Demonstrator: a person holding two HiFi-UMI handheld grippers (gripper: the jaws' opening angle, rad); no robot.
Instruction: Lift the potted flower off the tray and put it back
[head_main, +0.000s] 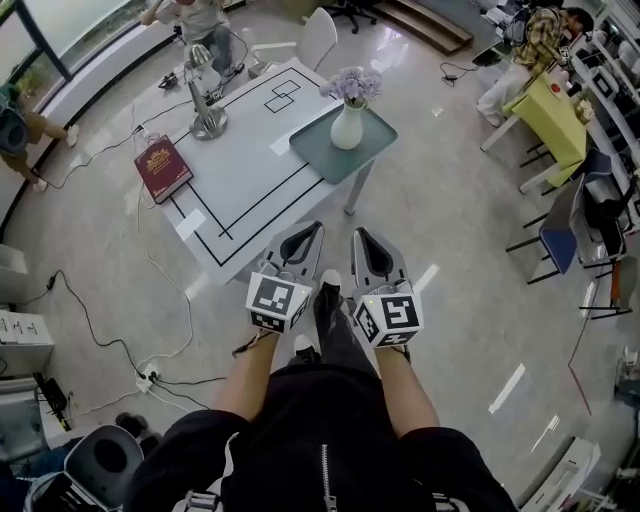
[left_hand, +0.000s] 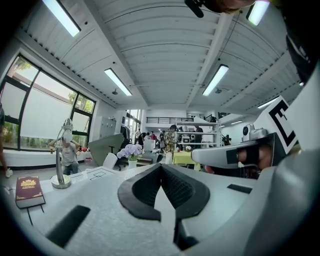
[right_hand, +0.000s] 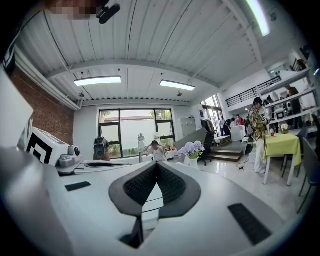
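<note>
L gripper (head_main: 312, 232) & R gripper (head_main: 362, 238) both closed on nothing, well short of potted flower (head_main: 349, 105) upright on tray (head_main: 325, 157): lift not begun; next: approach, open jaws.

Lilac flowers (head_main: 355, 83), white vase (head_main: 346, 128), grey-green tray (head_main: 318, 150); maroon book (head_main: 162, 168), black-lined white table (head_main: 250, 170)

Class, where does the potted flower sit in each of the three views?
Head view: flower upper centre, on the tray.
Left gripper view: flower small, just left of centre.
Right gripper view: flower small, just right of centre.
Shared landmark: the lamp, left of the flower in every view.
</note>
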